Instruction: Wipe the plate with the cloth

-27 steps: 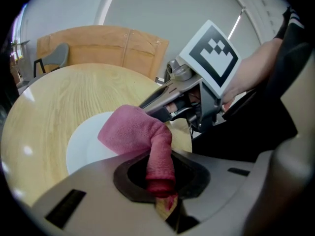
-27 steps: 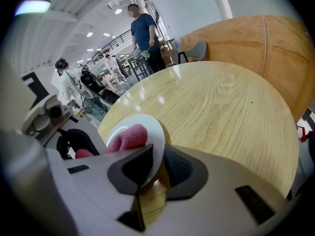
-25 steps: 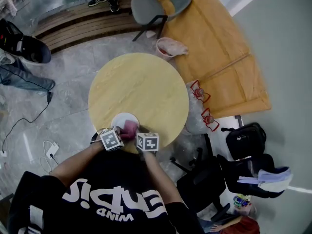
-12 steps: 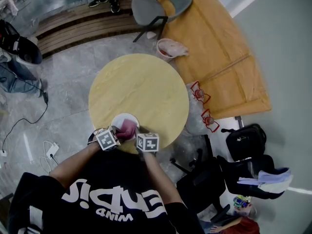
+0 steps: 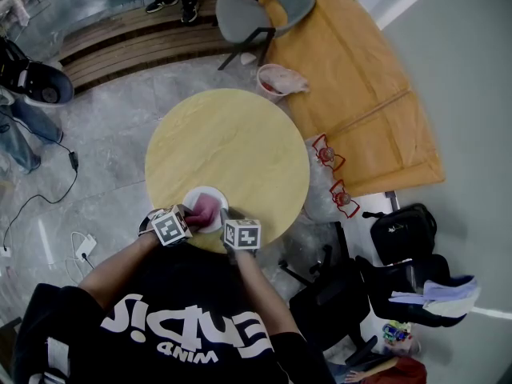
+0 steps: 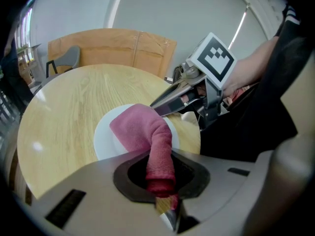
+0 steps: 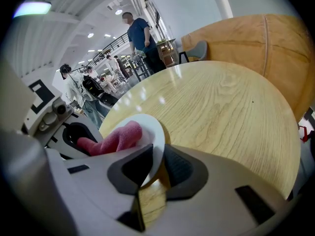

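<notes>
A white plate (image 5: 201,198) lies near the front edge of the round wooden table (image 5: 240,142). My right gripper (image 5: 226,214) is shut on the plate's near rim (image 7: 153,154), which runs between its jaws. A pink cloth (image 6: 145,132) is bunched on the plate (image 6: 106,141); my left gripper (image 5: 189,213) is shut on its tail, which runs back into the jaws (image 6: 160,181). In the right gripper view the cloth (image 7: 118,137) rests on the plate's left part. The cloth (image 5: 205,208) covers the plate's near middle in the head view.
A grey chair (image 5: 248,10) and a pink-filled bowl (image 5: 278,78) stand beyond the table. Brown board (image 5: 376,110) covers the floor at right. Black bags (image 5: 400,230) sit at lower right. People (image 7: 140,36) stand far off in the right gripper view.
My left gripper has slid leftward across the plate, dragging the pink cloth with it. The right gripper and the plate have kept still.
</notes>
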